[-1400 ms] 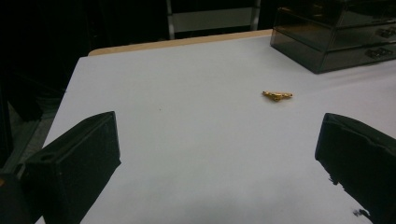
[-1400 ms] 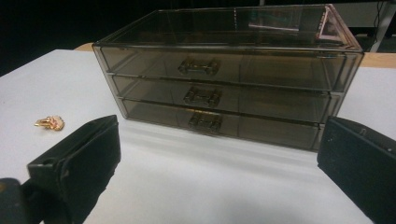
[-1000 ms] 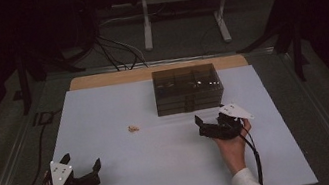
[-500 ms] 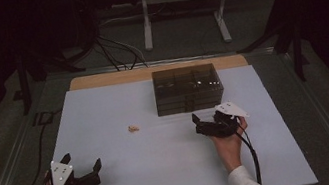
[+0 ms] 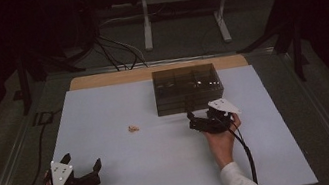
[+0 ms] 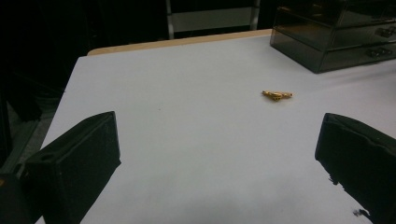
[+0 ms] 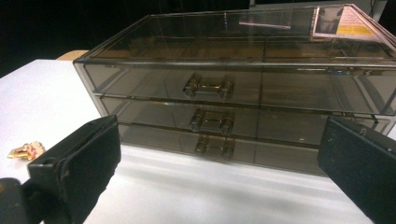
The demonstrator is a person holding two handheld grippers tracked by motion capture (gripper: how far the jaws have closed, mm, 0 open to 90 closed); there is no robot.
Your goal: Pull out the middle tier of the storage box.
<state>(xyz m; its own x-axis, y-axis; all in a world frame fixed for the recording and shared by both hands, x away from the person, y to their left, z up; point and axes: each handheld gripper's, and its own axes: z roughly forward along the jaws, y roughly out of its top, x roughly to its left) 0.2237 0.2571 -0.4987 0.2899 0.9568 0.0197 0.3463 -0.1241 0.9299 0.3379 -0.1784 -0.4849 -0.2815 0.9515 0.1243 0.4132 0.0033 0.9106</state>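
Holding my right claw [image 5: 191, 120] just in front of the smoky drawer box [image 5: 187, 87], I keep its jaws spread wide with nothing between them. My right gripper view brings out what the high view cannot: three stacked drawers, each with a small clear handle [image 7: 208, 87] at its middle, all pushed in, and a sticker [image 7: 344, 22] on the lid's far right corner whose print is too small for me to read. My left claw [image 5: 83, 168] sits low near the front left corner of the white tabletop [image 5: 129, 169], jaws also wide and empty. My left gripper view shows the small gold trinket [image 6: 277, 95] as a shiny, knobbly piece lying flat on the tabletop, well apart from the box and from both claws; from above it is just a pale speck.
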